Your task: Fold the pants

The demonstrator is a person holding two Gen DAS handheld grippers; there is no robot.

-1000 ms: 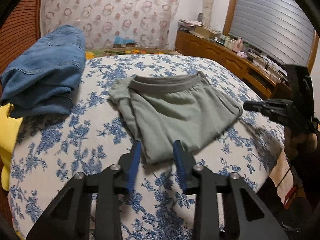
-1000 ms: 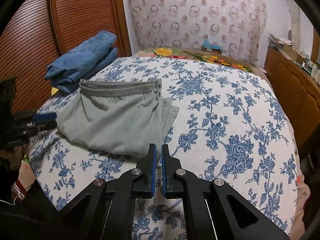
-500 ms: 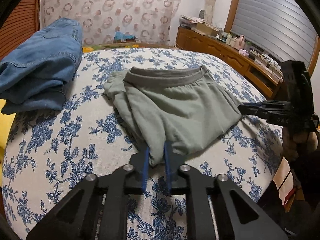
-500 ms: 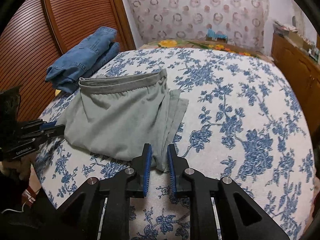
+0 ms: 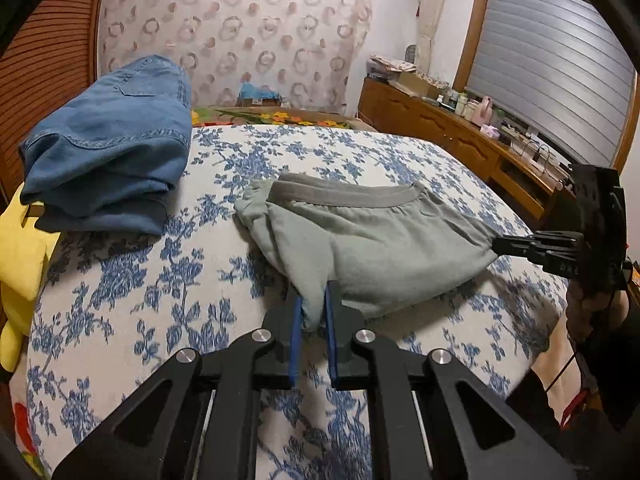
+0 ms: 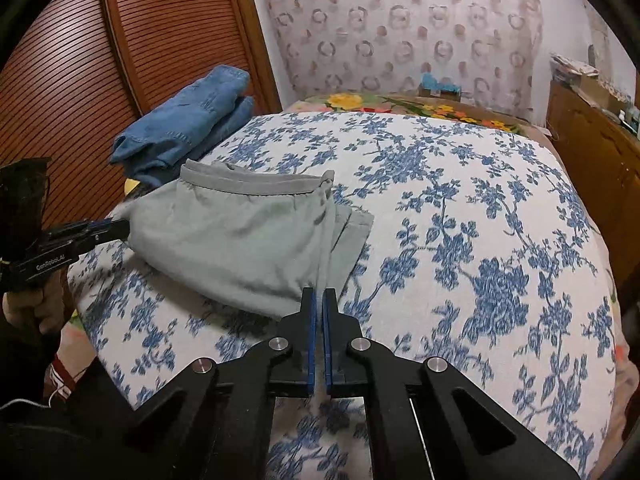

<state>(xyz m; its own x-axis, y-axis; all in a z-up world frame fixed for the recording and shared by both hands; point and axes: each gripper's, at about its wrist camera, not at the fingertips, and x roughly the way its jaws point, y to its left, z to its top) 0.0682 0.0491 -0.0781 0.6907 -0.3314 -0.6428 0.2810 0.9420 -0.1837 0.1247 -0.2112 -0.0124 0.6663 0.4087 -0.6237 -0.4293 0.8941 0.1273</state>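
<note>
Bed [image 5: 120, 320] first: blue-floral cover fills both views, louvered wooden door [image 6: 80, 60] on its far left side, wooden sideboard [image 5: 440, 132] along the other side. Folded blue jeans [image 5: 108, 148] sit at the bed's far left, well apart from your work. A yellow cloth [image 5: 16, 264] lies just beside and partly under them. The grey-green pants [image 5: 360, 236] lie folded mid-bed, waistband on the far side, near edge toward you. Your left gripper [image 5: 312, 308] has its jaws clamped on the near corner of the pants; cloth bunches between the blue pads [image 5: 296, 344]. Your right gripper [image 6: 319, 304] has its jaws closed on the opposite near corner, fabric edge pinched between them. In the left wrist view it reaches the pants' side corner from the right. Both corners pull slightly off the cover, the rest rests flat on the bed.
</note>
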